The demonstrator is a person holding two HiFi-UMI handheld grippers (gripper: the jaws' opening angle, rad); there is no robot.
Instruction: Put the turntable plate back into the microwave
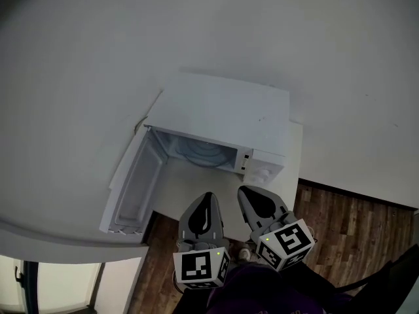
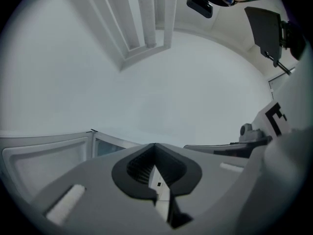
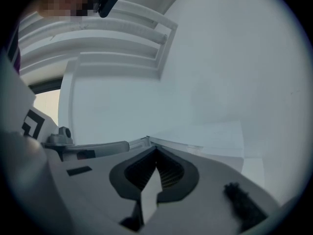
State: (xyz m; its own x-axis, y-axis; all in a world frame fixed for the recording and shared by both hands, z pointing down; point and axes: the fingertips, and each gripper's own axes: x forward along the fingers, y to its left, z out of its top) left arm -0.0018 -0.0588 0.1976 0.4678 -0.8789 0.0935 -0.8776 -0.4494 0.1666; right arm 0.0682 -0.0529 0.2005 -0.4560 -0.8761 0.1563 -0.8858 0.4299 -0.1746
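A white microwave (image 1: 222, 110) stands on a small white table (image 1: 186, 191) against the wall, its door (image 1: 134, 182) swung wide open to the left. Inside the cavity lies the round glass turntable plate (image 1: 204, 153), of which only part shows. My left gripper (image 1: 208, 196) and right gripper (image 1: 242, 190) hover side by side just in front of the open cavity, pointing at it. Both are shut with nothing between the jaws. In the left gripper view the shut left gripper (image 2: 154, 145) points over the open door (image 2: 44, 160). In the right gripper view the right gripper (image 3: 156, 148) is shut and empty as well.
White walls surround the microwave on the left and behind. A wooden floor (image 1: 353, 227) shows to the right and below the table. A window (image 1: 72, 280) sits low at the left. The control knobs (image 1: 262, 172) are at the microwave's right front.
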